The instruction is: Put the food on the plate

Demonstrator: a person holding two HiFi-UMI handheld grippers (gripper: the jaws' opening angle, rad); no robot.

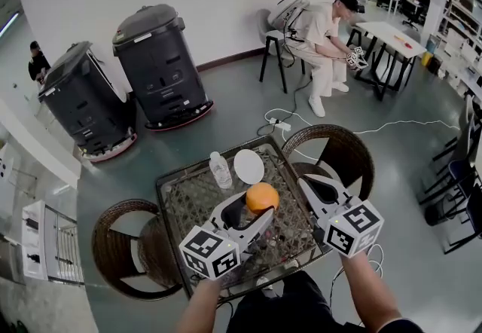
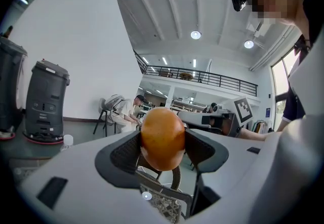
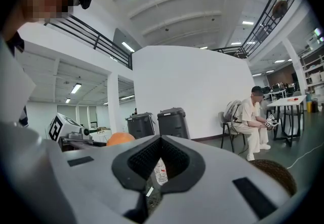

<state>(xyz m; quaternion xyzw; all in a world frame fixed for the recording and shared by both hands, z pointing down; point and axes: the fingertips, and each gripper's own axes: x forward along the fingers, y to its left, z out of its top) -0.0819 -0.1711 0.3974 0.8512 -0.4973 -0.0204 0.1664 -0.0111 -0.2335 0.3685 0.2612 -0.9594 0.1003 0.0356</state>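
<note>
A grey-floored hall holds a glass-topped wicker table (image 1: 175, 196) with a wicker chair (image 1: 340, 152) at its far right. A white plate (image 1: 248, 166) lies at the table's far edge, and a plastic bottle (image 1: 220, 170) stands just left of it. Both bare forearms reach in from the near side. The left gripper (image 1: 254, 215) angles far-right, its jaws clamped on an orange (image 1: 262, 197) held over the table, near the plate. The right gripper (image 1: 310, 187) points far-left, its jaws drawn nearly together and gripping nothing.
</note>
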